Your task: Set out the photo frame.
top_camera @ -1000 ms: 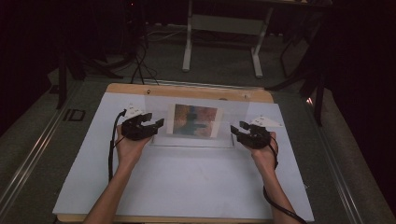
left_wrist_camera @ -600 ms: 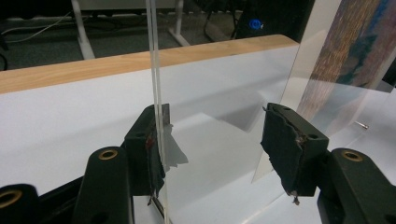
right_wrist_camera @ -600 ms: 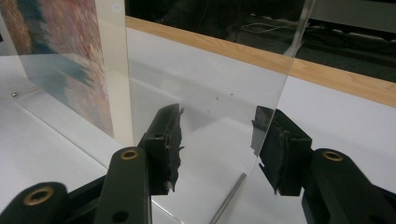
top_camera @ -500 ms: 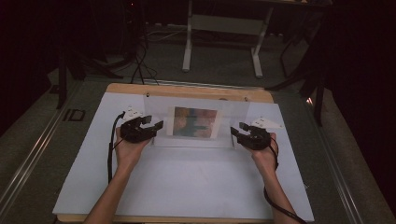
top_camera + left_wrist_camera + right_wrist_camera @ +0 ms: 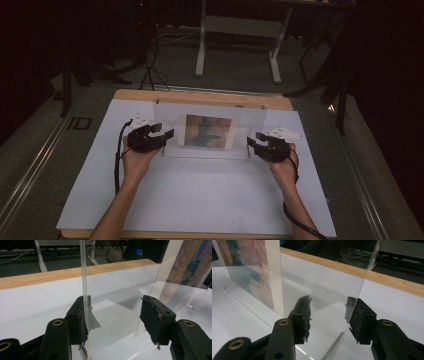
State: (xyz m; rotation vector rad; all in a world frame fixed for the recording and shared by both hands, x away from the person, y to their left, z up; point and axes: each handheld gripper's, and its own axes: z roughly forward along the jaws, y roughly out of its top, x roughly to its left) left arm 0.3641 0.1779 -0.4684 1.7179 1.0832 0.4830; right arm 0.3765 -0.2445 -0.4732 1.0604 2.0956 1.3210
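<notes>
At twelve o'clock we have tilted the clear frame (image 5: 210, 131) upright, left gripper (image 5: 159, 135) and right gripper (image 5: 253, 141) spread astride its edges, likely ready to clamp.

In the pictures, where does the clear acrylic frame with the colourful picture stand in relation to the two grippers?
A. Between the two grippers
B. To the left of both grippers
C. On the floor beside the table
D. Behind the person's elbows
A: in the high view the acrylic picture frame stands upright on the white table, with the left gripper at its left edge and the right gripper at its right edge.
</notes>
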